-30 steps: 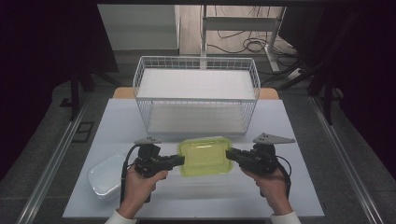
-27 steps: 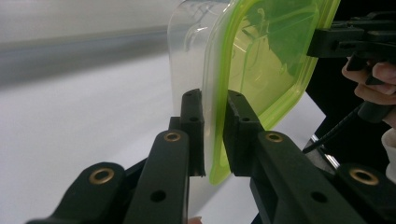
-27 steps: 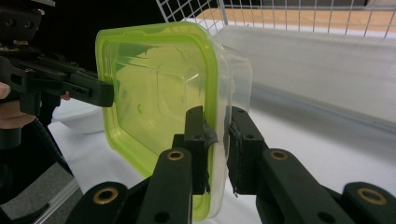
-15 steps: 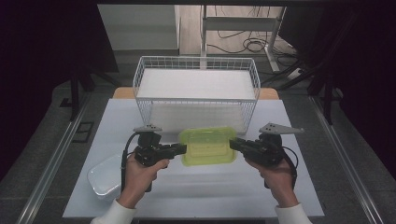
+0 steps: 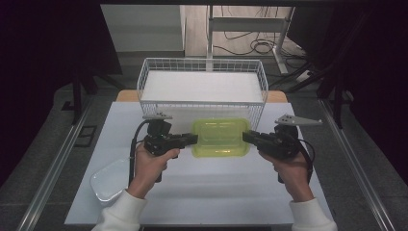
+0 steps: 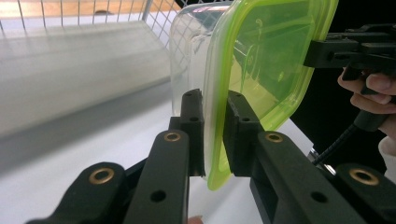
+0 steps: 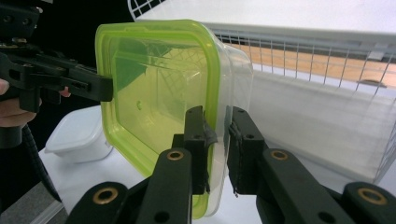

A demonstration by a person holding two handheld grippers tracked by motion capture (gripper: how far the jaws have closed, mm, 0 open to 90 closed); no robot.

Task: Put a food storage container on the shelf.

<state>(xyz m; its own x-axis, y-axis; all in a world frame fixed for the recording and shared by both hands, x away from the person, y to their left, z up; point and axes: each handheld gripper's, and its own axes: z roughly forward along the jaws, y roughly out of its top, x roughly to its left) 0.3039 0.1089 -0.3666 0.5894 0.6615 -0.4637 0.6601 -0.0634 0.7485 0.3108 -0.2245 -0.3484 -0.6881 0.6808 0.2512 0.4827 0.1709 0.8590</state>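
Observation:
A clear plastic container with a lime-green lid [image 5: 221, 137] hangs above the table, just in front of the wire basket. My left gripper [image 5: 192, 139] is shut on its left rim, my right gripper [image 5: 248, 137] on its right rim. In the left gripper view the jaws [image 6: 212, 100] pinch the green lid edge [image 6: 266, 60], with the other gripper [image 6: 317, 46] at the far side. In the right gripper view the jaws [image 7: 217, 116] clamp the lid rim and clear wall [image 7: 154, 88]; the left gripper [image 7: 105, 88] holds the opposite edge.
A white wire basket [image 5: 202, 103] with a white floor stands at the back of the white table [image 5: 216, 192]. A second, pale lidded container [image 5: 108, 185] lies at the table's front left, also seen in the right gripper view [image 7: 79, 135].
Both hands have risen with the container between them, carrying it off the table and a little farther back toward the basket. Both grips are unchanged.

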